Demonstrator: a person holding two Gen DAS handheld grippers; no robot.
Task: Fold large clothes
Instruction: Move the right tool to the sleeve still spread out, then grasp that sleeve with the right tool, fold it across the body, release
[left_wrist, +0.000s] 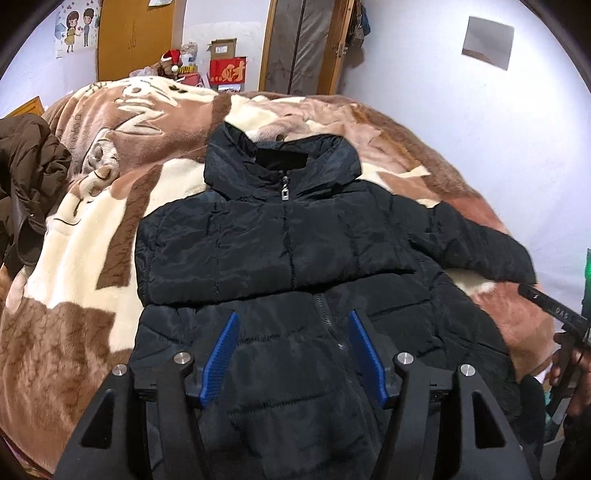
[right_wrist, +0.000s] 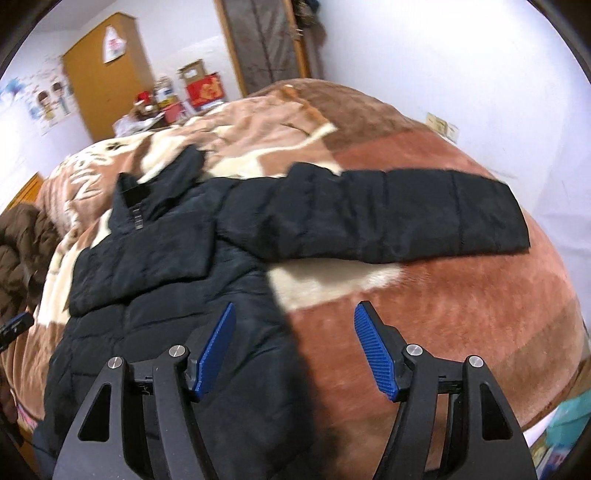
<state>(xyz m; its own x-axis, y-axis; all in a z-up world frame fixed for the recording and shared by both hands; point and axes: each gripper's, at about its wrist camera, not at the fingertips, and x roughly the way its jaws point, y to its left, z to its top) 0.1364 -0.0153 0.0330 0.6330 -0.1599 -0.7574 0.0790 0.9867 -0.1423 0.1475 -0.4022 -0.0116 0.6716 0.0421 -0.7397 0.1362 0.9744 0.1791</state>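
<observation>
Black quilted fabric is filling the middle of both views: a hooded puffer jacket is lying front-up on a bed covered by a plush brown, pink and cream blanket. Its zipper is running down the middle, with a metal pull sitting just below the collar. 1 sleeve is lying folded across the chest, its cuff edge resting toward the left side of the body in the left wrist view. The other sleeve is stretching straight out over the blanket, away from the body, flat and unfolded.

The left tool is hovering over the lower front of the jacket with its 2 blue ribbed pads spread apart, and no fabric is being pinched between them. The right tool is hanging above the jacket's side edge, where black fabric is meeting pink blanket; its pads are likewise standing wide and gripping nothing. In the left wrist view that right tool is showing at the far right edge, just beyond the outstretched cuff.

A brown coat is lying bunched at the bed's left edge, well apart from the jacket.
</observation>
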